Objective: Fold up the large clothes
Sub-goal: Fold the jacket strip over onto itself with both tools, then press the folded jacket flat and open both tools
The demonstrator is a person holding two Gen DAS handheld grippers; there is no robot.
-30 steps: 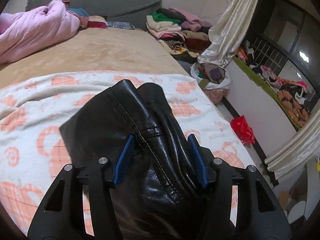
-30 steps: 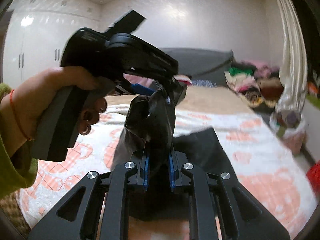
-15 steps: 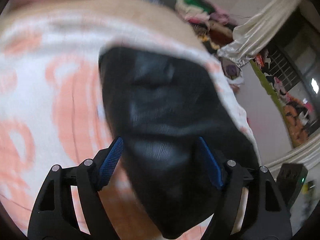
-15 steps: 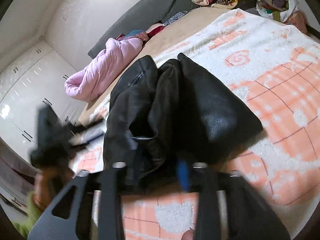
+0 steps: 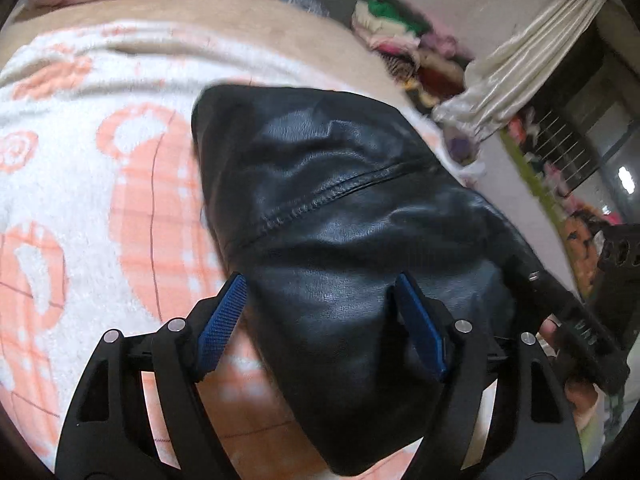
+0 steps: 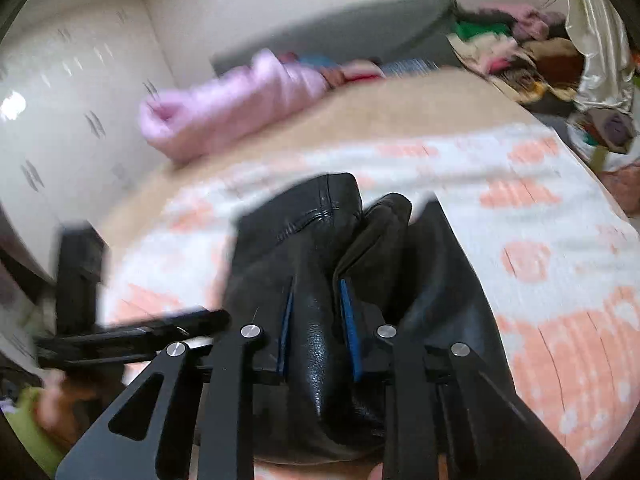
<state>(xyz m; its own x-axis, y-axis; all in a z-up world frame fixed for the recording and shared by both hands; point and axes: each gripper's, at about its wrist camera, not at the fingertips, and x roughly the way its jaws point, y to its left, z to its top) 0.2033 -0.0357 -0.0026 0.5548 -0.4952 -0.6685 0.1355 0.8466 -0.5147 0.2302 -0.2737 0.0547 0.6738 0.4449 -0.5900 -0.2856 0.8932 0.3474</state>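
The black leather jacket (image 5: 340, 248), bundled on the peach-patterned blanket (image 5: 80, 200), is straddled loosely by the spread left gripper (image 5: 320, 312) and apparently pinched by the just-closing right gripper (image 6: 316, 308), so the slick fold could be dragged open.

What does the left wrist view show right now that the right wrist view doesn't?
Only the left wrist view: the left gripper standing open, its blue pads apart from the black leather garment lying flat between them, and the window grille at right.

Only the right wrist view: the right gripper shut on a bunched fold of the garment, its jaws having just been closing, and the white wardrobe doors at left.

Both: the garment on the orange-and-white blanket, the pink quilt, the clothes pile and the curtain.
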